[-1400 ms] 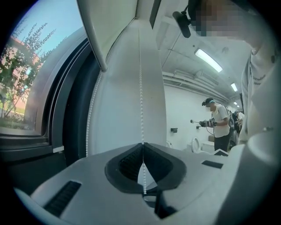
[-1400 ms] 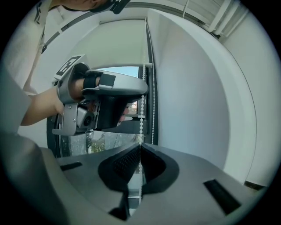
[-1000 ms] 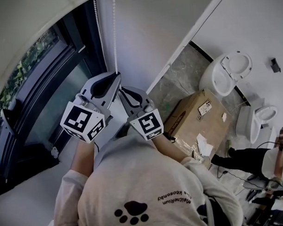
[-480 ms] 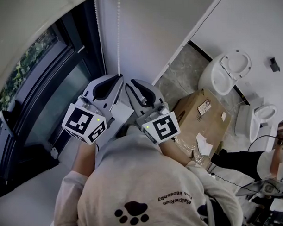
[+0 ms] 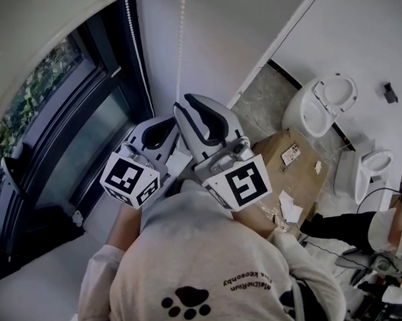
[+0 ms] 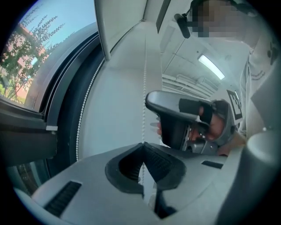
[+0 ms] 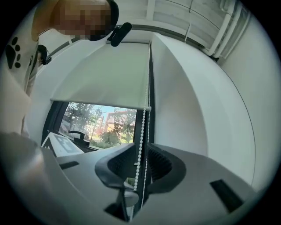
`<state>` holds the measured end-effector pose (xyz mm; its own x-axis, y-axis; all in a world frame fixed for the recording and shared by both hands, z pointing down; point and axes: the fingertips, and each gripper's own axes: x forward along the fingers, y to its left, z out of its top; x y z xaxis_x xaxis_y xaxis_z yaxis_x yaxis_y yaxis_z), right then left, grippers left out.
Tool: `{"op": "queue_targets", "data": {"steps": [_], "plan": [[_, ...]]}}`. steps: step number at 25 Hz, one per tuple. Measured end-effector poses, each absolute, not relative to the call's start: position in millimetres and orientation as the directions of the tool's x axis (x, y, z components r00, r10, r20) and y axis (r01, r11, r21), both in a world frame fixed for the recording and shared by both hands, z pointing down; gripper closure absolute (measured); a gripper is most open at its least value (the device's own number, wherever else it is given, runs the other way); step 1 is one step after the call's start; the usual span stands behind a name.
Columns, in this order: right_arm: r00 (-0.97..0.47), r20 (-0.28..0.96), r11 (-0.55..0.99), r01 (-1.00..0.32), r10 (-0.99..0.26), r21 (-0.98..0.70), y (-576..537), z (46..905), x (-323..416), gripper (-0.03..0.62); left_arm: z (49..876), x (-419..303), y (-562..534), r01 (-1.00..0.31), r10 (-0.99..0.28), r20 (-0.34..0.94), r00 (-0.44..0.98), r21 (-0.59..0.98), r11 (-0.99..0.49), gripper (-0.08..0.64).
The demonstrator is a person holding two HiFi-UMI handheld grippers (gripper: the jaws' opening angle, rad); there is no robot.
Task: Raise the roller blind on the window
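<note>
White bead chain (image 6: 144,88): left gripper (image 6: 142,144) clenched on one strand, lower run hidden behind jaws. Right gripper (image 7: 141,148) higher, jaws slightly apart, chain between. Chain's top cut off.

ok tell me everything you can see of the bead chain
The bead chain is a thin cord of small white beads, plastic by the look, hanging in two straight strands beside the dark window frame. One strand drops from the roller blind's end between the right gripper's slightly parted jaws and, lower, into the left gripper, whose jaws are shut on it. The other strand hangs free along the frame.
</note>
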<state>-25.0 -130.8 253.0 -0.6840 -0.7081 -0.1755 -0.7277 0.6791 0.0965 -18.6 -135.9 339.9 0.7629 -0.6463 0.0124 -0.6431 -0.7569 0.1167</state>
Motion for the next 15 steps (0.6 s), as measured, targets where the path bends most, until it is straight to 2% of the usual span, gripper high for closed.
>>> {"op": "queue_targets", "data": {"steps": [10,15], "plan": [[-0.678,-0.156,0.667,-0.735,-0.718,0.122,-136.3,247.5,-26.6,0.518,425.8,-15.7,-130.3,-0.661,-0.638,0.174,0.750,0.159,-0.734,0.551],[-0.690,-0.129,0.679,-0.724,-0.712,0.119,-137.6,254.4,-31.0,0.520,447.0,-18.8,-132.9,-0.673,-0.640,0.213,0.738,0.158,-0.723,0.551]]}}
